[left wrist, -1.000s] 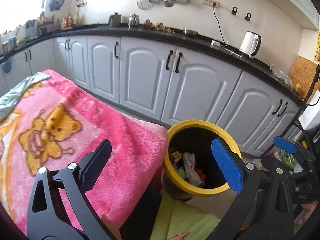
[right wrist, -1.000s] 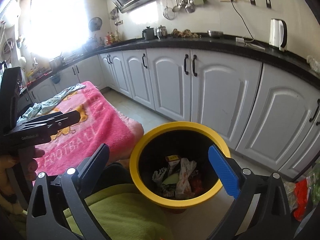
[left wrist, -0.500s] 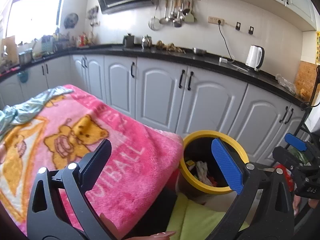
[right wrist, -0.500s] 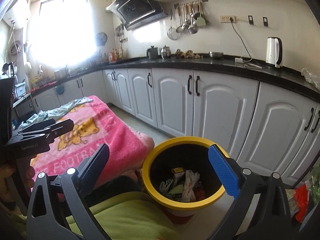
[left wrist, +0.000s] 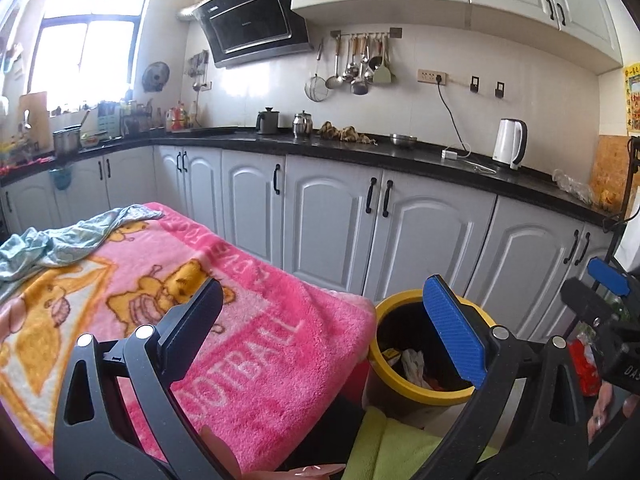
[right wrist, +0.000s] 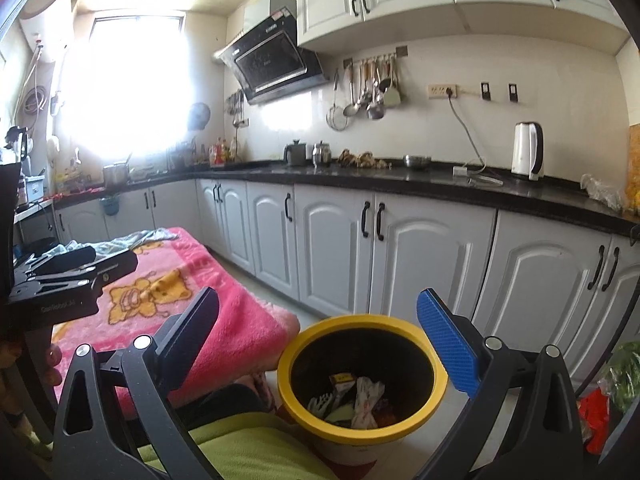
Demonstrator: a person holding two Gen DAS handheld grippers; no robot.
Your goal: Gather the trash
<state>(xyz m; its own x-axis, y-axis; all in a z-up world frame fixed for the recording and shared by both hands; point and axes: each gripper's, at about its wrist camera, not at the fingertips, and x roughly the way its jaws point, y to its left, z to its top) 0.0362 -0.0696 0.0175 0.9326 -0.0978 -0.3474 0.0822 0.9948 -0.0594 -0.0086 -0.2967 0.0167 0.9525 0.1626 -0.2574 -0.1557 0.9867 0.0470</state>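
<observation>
A yellow-rimmed trash bin (right wrist: 362, 322) stands on the floor beside the pink blanket-covered table; it also shows in the left wrist view (left wrist: 394, 300). Wrappers and crumpled trash (right wrist: 356, 402) lie inside it. My right gripper (right wrist: 320, 340) is open and empty, held above and in front of the bin. My left gripper (left wrist: 324, 332) is open and empty, over the blanket's (left wrist: 160, 320) right edge, left of the bin. The left gripper also shows at the left of the right wrist view (right wrist: 72, 284), and the right gripper at the right edge of the left wrist view (left wrist: 600, 292).
A teal cloth (left wrist: 60, 240) lies crumpled at the blanket's far end. White cabinets (right wrist: 432, 264) under a black counter run behind the bin. A white kettle (right wrist: 528, 156) stands on the counter. Red and green bags (right wrist: 608, 396) lie on the floor at right. A green garment (right wrist: 248, 452) fills the bottom.
Both grippers have lifted and tilted up, so the bin sits lower in both views and more of the wall and upper cabinets shows. Both stay open and empty.
</observation>
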